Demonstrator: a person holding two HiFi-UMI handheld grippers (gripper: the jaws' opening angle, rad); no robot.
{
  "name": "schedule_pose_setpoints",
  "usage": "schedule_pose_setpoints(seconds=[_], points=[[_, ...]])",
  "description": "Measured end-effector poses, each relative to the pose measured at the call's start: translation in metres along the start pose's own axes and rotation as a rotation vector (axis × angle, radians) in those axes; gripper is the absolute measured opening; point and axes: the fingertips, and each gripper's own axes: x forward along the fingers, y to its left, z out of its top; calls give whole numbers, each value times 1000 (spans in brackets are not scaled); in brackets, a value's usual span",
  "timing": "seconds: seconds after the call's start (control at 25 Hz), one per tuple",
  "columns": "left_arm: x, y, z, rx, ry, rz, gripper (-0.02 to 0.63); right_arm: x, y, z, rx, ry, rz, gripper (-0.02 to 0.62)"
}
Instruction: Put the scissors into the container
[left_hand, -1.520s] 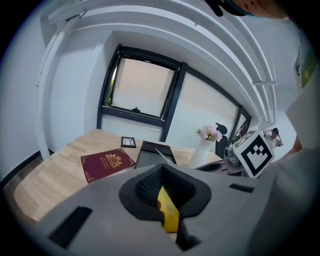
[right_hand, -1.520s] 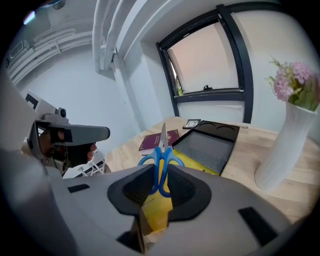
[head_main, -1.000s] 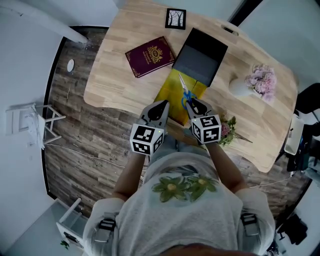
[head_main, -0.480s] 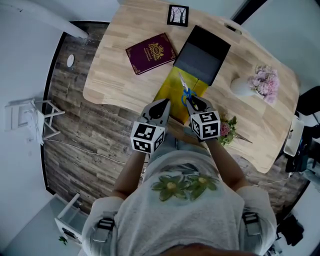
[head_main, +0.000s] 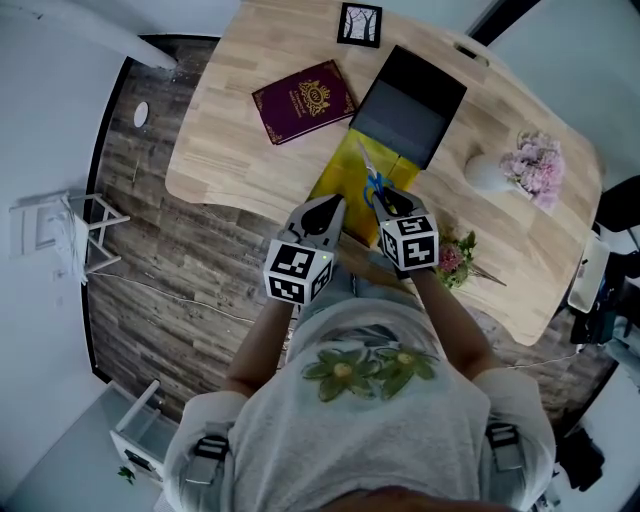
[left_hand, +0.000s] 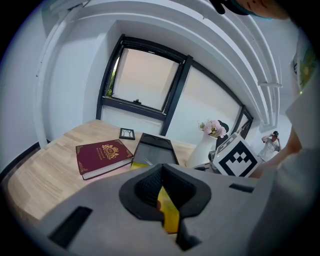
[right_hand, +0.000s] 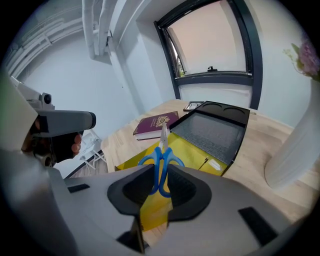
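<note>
The right claw (right_hand: 160, 186) pinches the blue-handled scissors (right_hand: 161, 161) by their handles over yellow cardboard (head_main: 343, 183). The blades point toward the open black container (head_main: 410, 95) just beyond on the wooden surface (head_main: 235, 150). The left claw (left_hand: 160, 194) is pressed together and grips nothing. The scissors appear grasped, but they are not yet in the container.

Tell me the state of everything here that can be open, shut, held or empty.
Scissors: blades closed, held by the handles.
Right gripper: shut on the scissors.
Left gripper: jaws together.
Container: open, nothing in it.
Book: closed, lying flat.
Vase: upright, holding flowers.
</note>
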Motion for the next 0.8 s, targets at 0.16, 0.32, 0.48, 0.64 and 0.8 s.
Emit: schedule_pose_setpoints(seconds=[0.16,0.32,0.48,0.64,0.8], points=[[3,1,-2,-3,7,-3,6,7,-3,0,11,10,-9,81],[4,2,-4,-8,13,-5,6,13,-4,-1,21,27,-21,81],[5,4,-4,-11,13,-4,6,18,-6,-2,29,41,-31,81],[5,7,-5,-15,16,-1,6,23,-8,-5,42,55,-39,81],[6,10,-6,-19,19,0,6,29,-8,-6,54,64,-46,81]])
